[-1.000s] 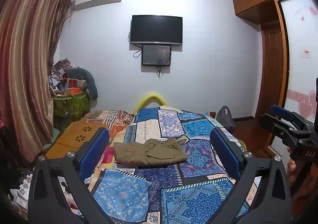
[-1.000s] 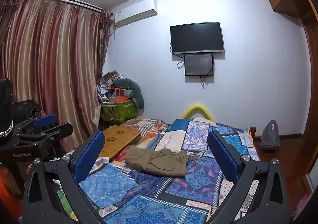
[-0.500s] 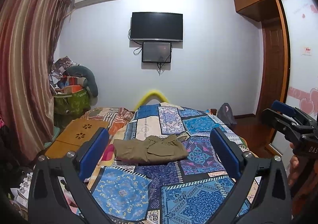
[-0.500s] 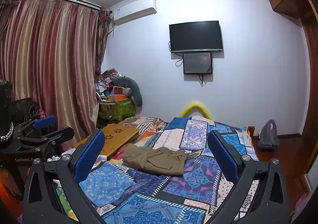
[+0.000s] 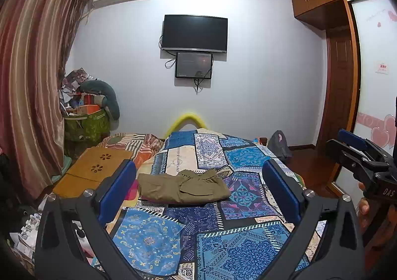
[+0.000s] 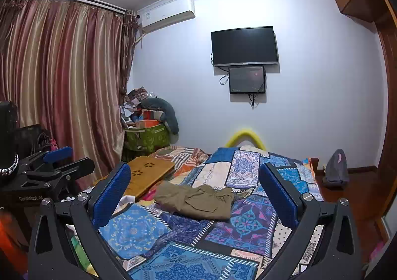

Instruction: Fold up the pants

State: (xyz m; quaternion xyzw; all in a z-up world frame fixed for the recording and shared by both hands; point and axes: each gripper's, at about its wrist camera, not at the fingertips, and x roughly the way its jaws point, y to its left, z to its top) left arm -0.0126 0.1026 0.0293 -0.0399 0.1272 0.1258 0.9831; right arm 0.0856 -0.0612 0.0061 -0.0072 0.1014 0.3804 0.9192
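Olive-brown pants (image 5: 183, 187) lie folded in a compact bundle on the blue patchwork bedspread (image 5: 243, 245), mid-bed; they also show in the right wrist view (image 6: 196, 201). My left gripper (image 5: 198, 185) is open and empty, held well back from the pants and above the bed's near end. My right gripper (image 6: 194, 188) is open and empty, also well back. Each gripper shows at the edge of the other's view: the right one (image 5: 357, 156) and the left one (image 6: 57, 165).
A wooden lap tray (image 5: 96, 168) lies at the bed's left side. A green basket piled with clutter (image 5: 86, 123) stands by the striped curtain (image 5: 29, 81). A TV (image 5: 194, 33) hangs on the far wall. A grey bag (image 5: 279, 143) sits on the floor at right, near the wardrobe.
Both grippers have tilted up a little and drawn slightly back, so the bed and pants sit lower in view. The pants have not moved. Both grippers stay open.
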